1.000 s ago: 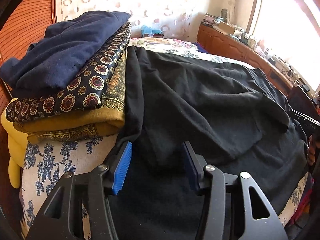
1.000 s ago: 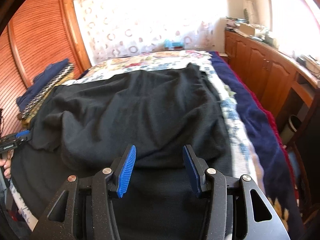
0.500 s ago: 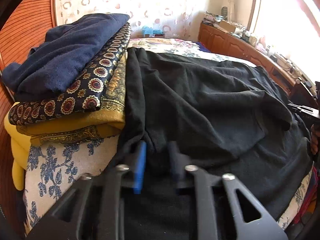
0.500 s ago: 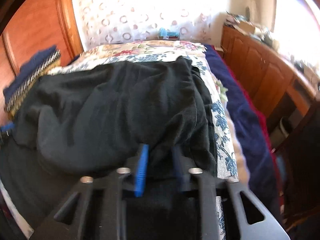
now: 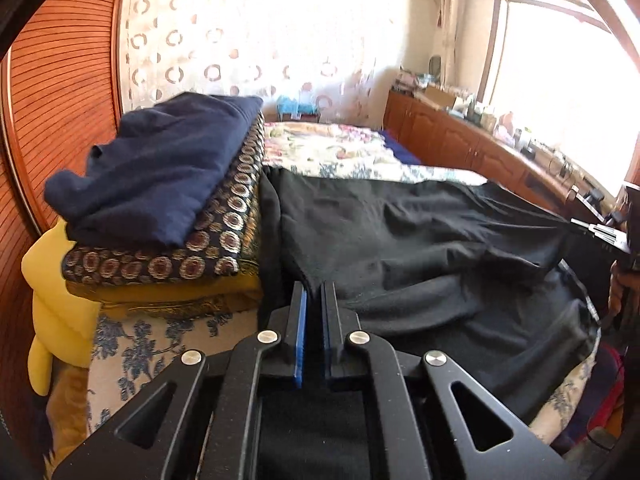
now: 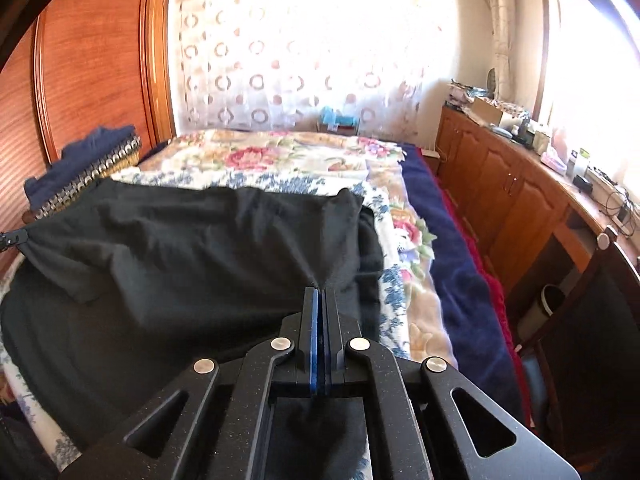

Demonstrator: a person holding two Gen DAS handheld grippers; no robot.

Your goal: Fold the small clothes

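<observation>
A large black knit garment (image 5: pixel 420 240) lies spread across the near half of the floral bedspread (image 6: pixel 280 160), partly doubled over itself and rumpled. The left gripper (image 5: pixel 314 300) is clamped tight on a pinch of the garment's near left edge, and the right gripper (image 6: pixel 321 304) is likewise closed on its near right edge, the cloth drawn taut between them and lifted a little off the bed. To the far left sits a stack of folded clothes (image 5: pixel 160 208), navy on top, patterned and yellow beneath, which suggests several pieces are finished. This garment looks early in its folding: one rough fold at most, with the carrying-over and smoothing left to do.
</observation>
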